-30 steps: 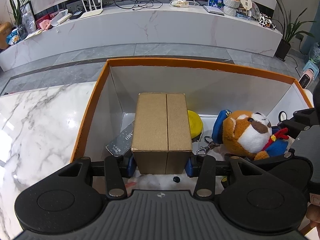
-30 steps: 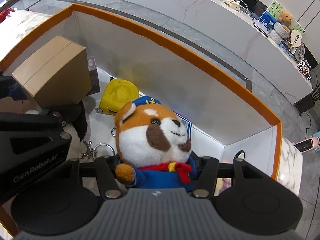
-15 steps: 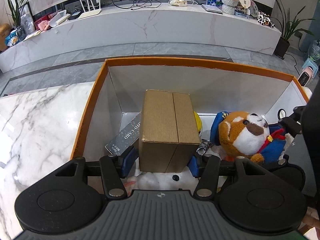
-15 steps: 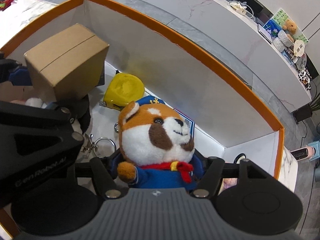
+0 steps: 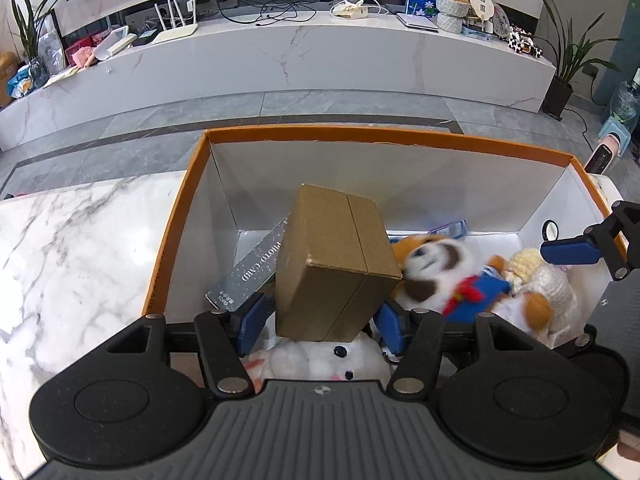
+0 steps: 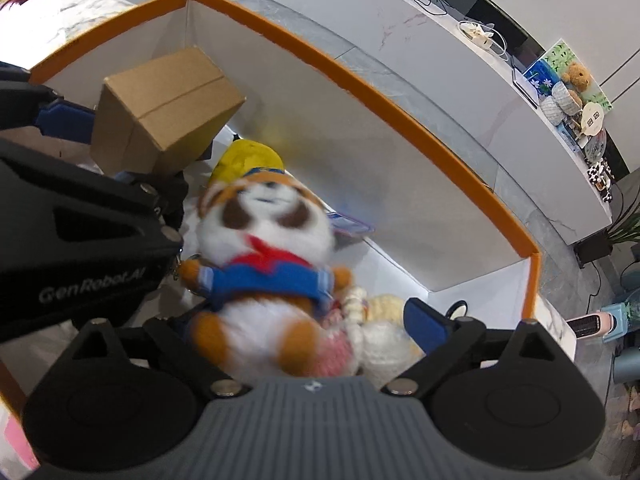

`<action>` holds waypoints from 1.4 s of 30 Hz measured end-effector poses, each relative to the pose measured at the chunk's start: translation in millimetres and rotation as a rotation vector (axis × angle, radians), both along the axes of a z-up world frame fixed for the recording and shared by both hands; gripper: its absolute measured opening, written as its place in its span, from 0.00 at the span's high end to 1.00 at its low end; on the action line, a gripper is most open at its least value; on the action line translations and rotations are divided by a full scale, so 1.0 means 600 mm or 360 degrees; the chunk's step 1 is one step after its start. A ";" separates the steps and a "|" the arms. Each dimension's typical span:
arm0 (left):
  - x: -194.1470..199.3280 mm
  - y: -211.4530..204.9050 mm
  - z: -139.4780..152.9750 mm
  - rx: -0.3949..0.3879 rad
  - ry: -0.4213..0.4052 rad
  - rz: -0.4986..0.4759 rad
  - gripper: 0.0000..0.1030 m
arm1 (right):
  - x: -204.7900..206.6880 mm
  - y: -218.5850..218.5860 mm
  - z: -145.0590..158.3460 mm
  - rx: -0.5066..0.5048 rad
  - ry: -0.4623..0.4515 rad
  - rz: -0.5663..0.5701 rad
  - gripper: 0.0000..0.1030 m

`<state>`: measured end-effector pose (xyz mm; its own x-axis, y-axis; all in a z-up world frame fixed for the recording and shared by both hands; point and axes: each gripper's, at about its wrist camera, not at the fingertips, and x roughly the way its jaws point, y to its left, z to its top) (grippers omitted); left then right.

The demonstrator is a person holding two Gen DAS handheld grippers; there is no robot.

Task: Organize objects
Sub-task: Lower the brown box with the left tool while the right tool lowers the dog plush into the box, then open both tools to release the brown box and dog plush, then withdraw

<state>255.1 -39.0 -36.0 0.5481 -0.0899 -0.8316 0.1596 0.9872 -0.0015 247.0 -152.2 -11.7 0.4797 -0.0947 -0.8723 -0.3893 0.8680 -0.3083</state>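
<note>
A brown cardboard box [image 5: 336,264] stands tilted inside the orange-rimmed white bin [image 5: 360,136]. My left gripper [image 5: 320,320] has its blue pads spread wide beside the box's lower corners and looks open. The box also shows in the right wrist view [image 6: 160,108]. A fox plush in a blue coat and red scarf [image 6: 264,256] lies blurred in the bin, loose between my right gripper's [image 6: 308,324] wide-open fingers. In the left wrist view the plush [image 5: 452,276] lies right of the box.
In the bin lie a grey photo-card box [image 5: 248,276], a yellow item [image 6: 248,156], a white plush [image 5: 320,360] and a cream knitted toy [image 6: 384,336]. A marble table [image 5: 72,248] lies left of the bin. A white console [image 5: 280,56] stands across the floor.
My right gripper has opened and the fox plush has dropped into the bin, still blurred. My left gripper's pads have spread and the cardboard box has tipped over to the right.
</note>
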 end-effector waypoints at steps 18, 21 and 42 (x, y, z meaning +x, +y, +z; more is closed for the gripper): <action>-0.021 0.012 0.032 0.0009 -0.0027 -0.0003 0.32 | -0.041 -0.002 0.048 0.0091 -0.0076 -0.0003 0.07; -0.028 0.011 0.041 0.0014 -0.0039 -0.0003 0.32 | -0.047 -0.003 0.058 0.0103 -0.0088 -0.0003 0.06; -0.133 0.023 0.150 0.0074 -0.0229 -0.0050 0.32 | -0.201 -0.044 0.161 0.0373 -0.0331 -0.0084 0.05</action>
